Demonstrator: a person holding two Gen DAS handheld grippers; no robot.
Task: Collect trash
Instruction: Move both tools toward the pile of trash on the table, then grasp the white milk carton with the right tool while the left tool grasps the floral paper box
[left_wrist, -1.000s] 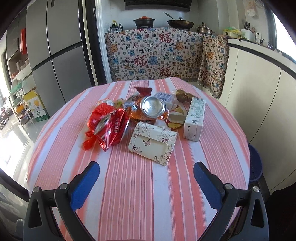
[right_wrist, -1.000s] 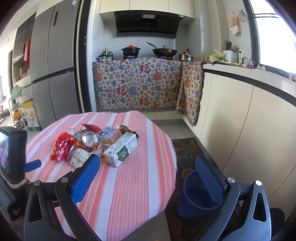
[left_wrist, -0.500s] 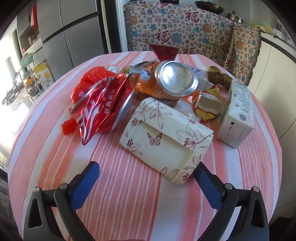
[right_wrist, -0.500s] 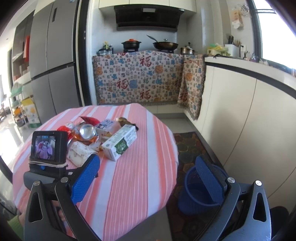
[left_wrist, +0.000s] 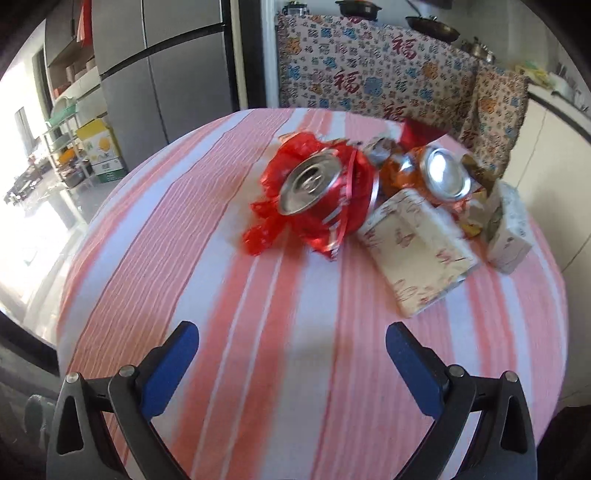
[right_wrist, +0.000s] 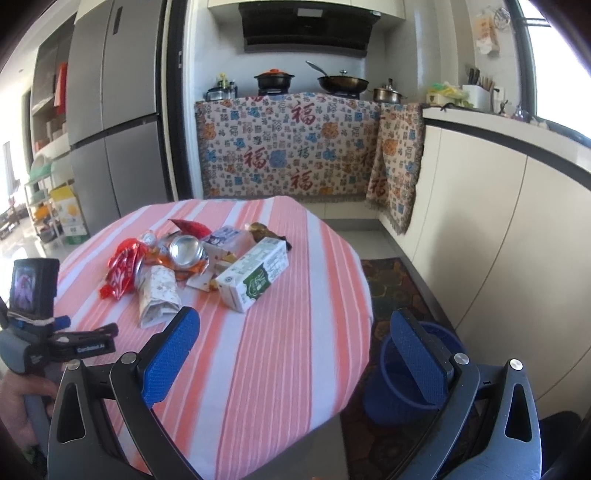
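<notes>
A heap of trash lies on the round striped table: a crushed red can on a red wrapper, a second can on orange wrapping, a floral cream box and a white carton. My left gripper is open, low over the cloth, short of the red can. In the right wrist view the same heap shows with a green-and-white milk carton. My right gripper is open above the table's near edge, holding nothing. A blue bin stands on the floor to the right.
A grey fridge stands at the back left, a cloth-draped stove counter behind the table, and white cabinets along the right. A shelf with boxes is at the far left. A hand holds the left gripper's handle.
The left gripper has swung left and pulled back, so the red can now sits ahead instead of the floral box. The right gripper has moved a little closer over the table.
</notes>
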